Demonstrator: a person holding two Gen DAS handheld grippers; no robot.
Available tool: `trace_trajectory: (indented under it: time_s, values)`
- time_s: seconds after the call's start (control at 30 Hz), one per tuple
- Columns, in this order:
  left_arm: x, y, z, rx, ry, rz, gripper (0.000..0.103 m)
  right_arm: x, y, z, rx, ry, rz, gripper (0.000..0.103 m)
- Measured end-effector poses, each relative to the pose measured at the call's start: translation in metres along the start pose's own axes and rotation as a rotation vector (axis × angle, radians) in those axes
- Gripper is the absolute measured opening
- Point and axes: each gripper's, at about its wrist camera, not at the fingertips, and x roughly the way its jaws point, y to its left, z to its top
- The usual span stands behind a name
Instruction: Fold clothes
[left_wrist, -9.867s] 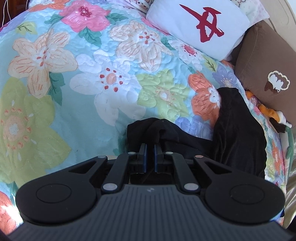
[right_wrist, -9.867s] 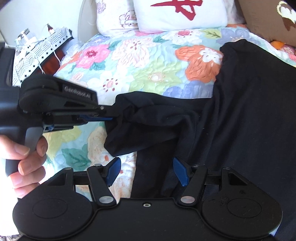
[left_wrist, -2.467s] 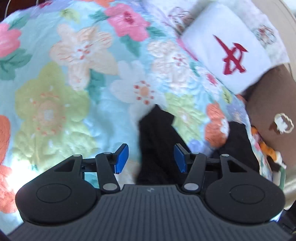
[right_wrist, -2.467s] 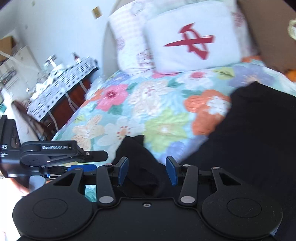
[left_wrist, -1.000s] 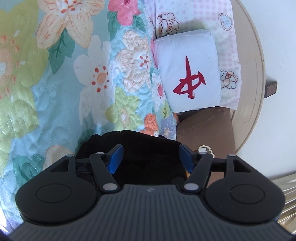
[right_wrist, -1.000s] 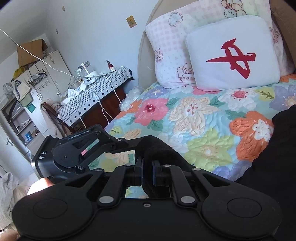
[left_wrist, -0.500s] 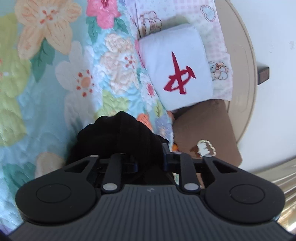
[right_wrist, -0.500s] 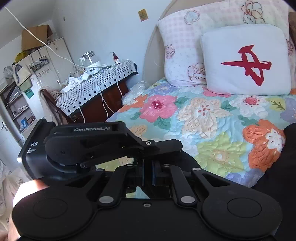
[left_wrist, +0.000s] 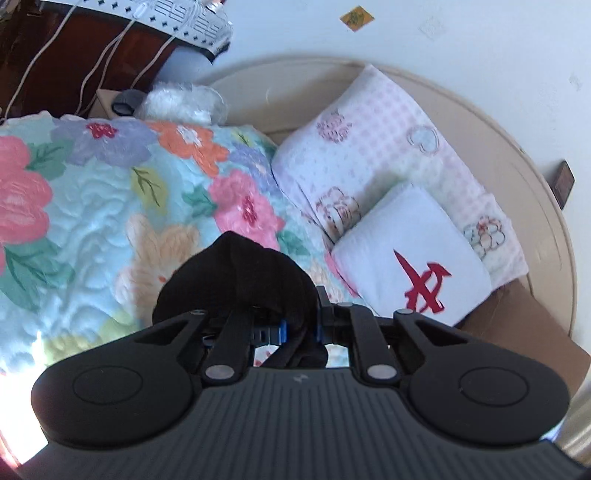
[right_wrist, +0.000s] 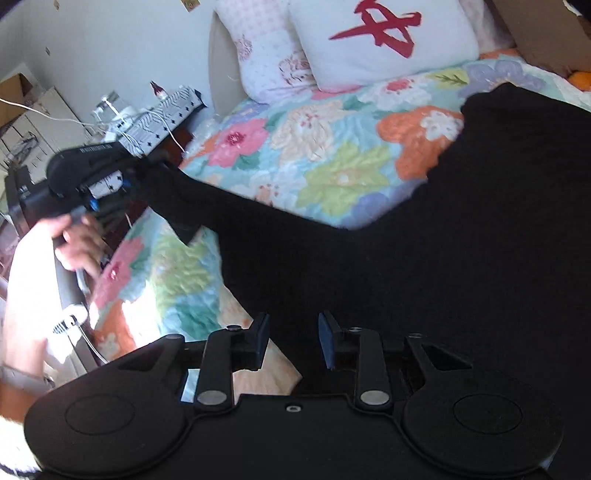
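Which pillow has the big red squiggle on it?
The plain white pillow, lying in front of the pink checked pillow with little flowers. The brown pillow beside it shows no red.

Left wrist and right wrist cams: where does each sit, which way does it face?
Left wrist: on the left gripper, facing the headboard and white pillow; shows its own fingers, just closed on the black garment.
Right wrist: on the right gripper, facing down over the floral quilt; its fingers have just been opening above the garment, pads not pressing it; left hand visible.
Shared: garment, quilt, pillow.
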Motion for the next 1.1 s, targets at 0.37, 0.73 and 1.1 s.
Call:
trace_trajectory:
  time_s: [0.37,0.73,1.1]
  values:
    - [0.045,0.045,-0.005,0.150,-0.006,0.118,0.015,0.002,-0.018,-0.051,-0.015,0.095,-0.074,0.040]
    - [0.027,0.056,0.018,0.069,0.021,0.125,0.041,0.000,-0.035,-0.064,0.034,0.061,-0.014,0.040]
    - [0.007,0.051,0.002,0.192,0.010,0.226,0.062,0.008,-0.021,-0.057,-0.020,0.084,-0.057,0.053]
